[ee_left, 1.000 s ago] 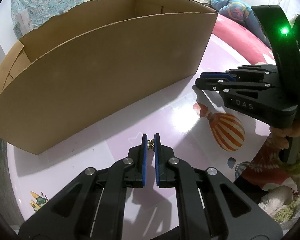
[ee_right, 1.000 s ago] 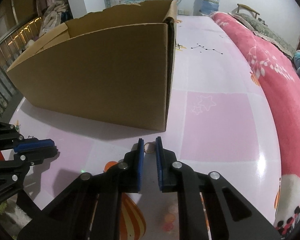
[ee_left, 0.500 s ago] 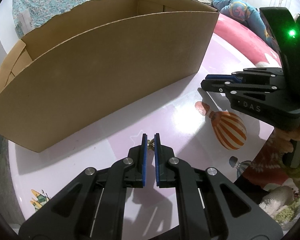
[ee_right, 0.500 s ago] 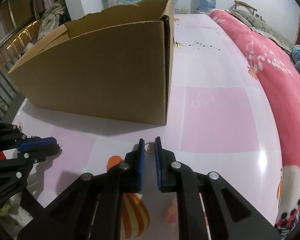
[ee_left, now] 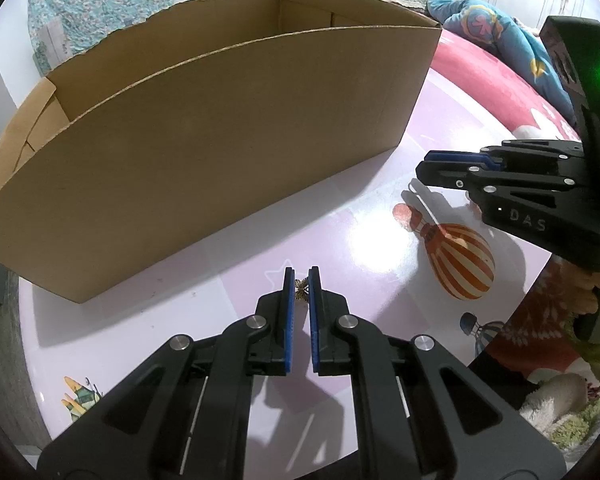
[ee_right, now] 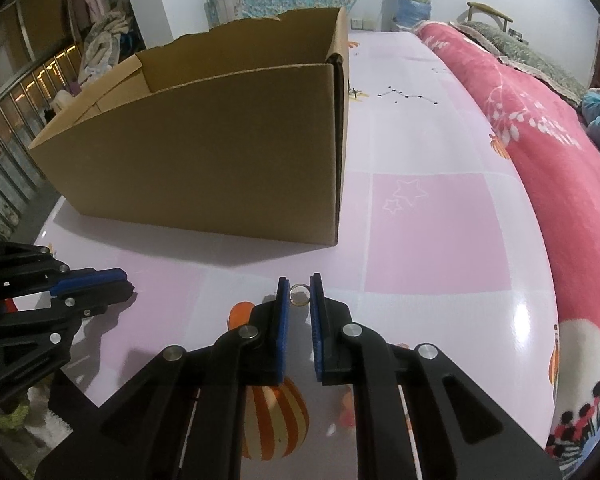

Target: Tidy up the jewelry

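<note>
Holding a piece of jewelry each, both grippers hang low over the pink surface [ee_right: 436, 232] in front of the box [ee_left: 220, 140]. The left gripper [ee_left: 301, 280] is clamped on a small gold charm [ee_left: 301, 289], pinched at the very tips of its blue pads [ee_left: 287, 312]. The right gripper [ee_right: 299, 290] has a thin ring [ee_right: 299, 294] between its fingertips; the jaws stand narrow and the ring looks nipped at its edges, though whether both pads truly bear on it I cannot tell for sure.

What the next move turns on, I judge, is the box wall. From the left gripper the box lies at 11 o'clock, its long axis running from 8 toward 2 o'clock, and its near wall rises above the fingertips. From the right gripper the box sits at 10 to 11 o'clock, with its near corner almost at 12. So either piece has to go up over the rim before it can go in. The right gripper looks a little nearer the box corner; the left faces the long side.

Against the earlier frames, little differs: the left gripper's grip on the charm is unchanged, while the right gripper has drifted slightly back and rightward in the left view, with the ring held the same way.
</note>
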